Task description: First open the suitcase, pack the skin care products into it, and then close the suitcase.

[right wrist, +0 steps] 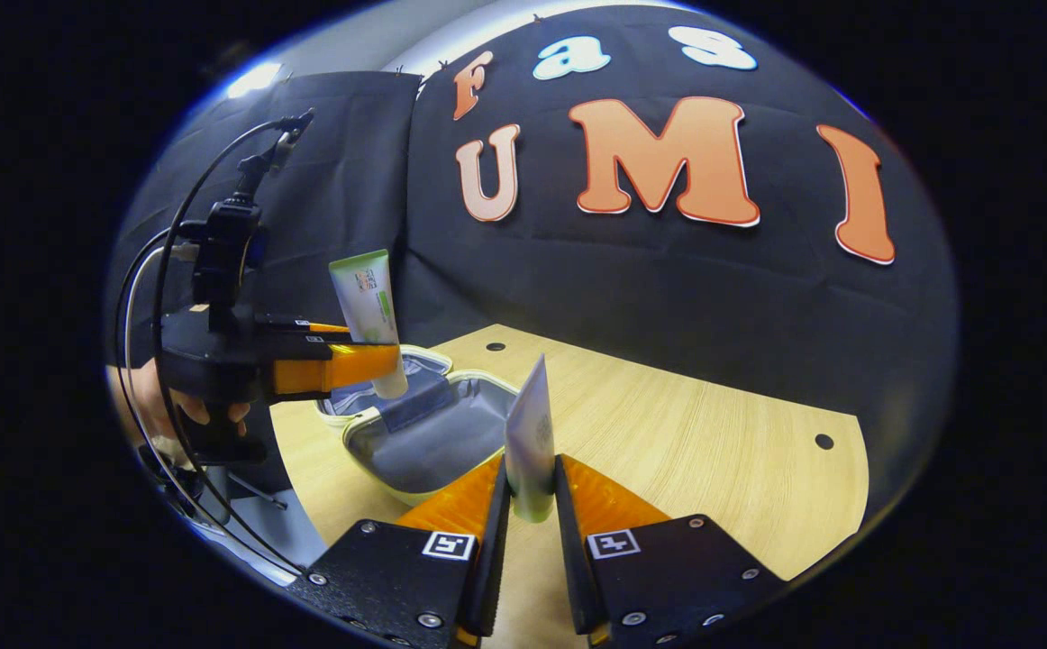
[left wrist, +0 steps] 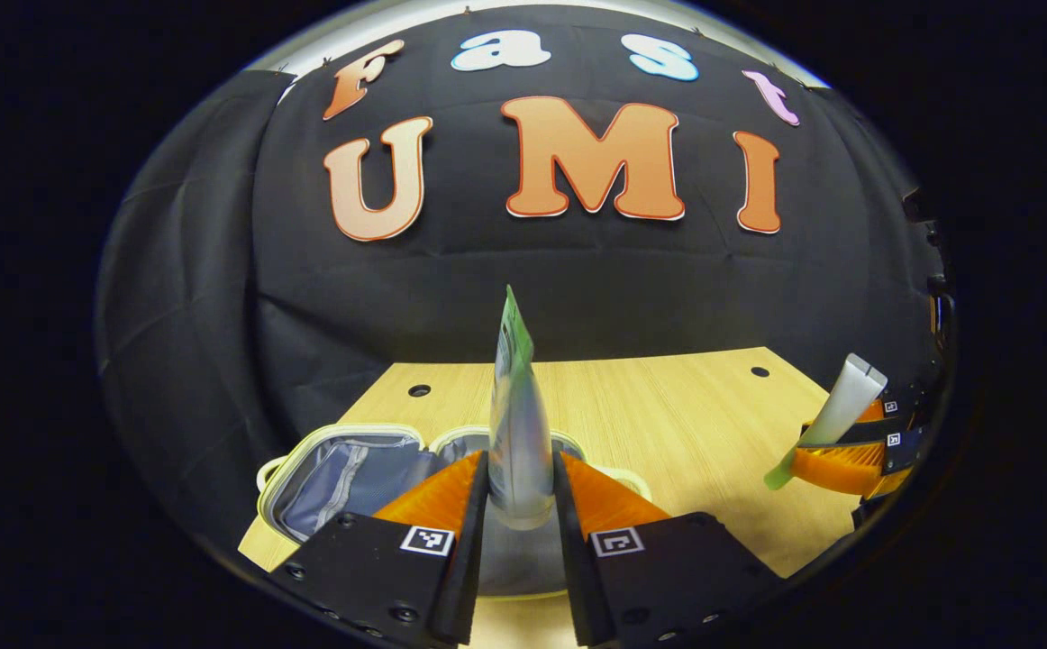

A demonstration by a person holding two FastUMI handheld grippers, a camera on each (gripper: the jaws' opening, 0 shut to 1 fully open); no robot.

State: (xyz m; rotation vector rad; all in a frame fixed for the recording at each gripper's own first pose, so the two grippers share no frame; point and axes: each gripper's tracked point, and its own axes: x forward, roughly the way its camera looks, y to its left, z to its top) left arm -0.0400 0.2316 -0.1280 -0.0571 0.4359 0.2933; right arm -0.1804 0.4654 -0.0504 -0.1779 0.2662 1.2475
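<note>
Jaws of both grippers clamp a skincare tube each: left gripper (left wrist: 520,491) holds its green-topped tube (left wrist: 516,424) upright above the open suitcase (right wrist: 424,442) on the counter (right wrist: 695,451); right gripper (right wrist: 531,505) holds a white tube (right wrist: 531,442) nearby. Lower each tube well inside the lining before releasing.

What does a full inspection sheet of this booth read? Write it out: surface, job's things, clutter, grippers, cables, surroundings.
Surface: light wooden table with small round holes.
Job's things: suitcase lies open on the table, grey lining showing; green-and-white tube upright in the left gripper; pale tube in the right gripper.
Clutter: nothing seen.
Grippers: left gripper shut on the green-and-white tube, above the suitcase; right gripper shut on the pale tube, above the table beside the suitcase.
Cables: black cables loop from the left gripper.
Surroundings: black cloth wall; a hand holds the left gripper.
</note>
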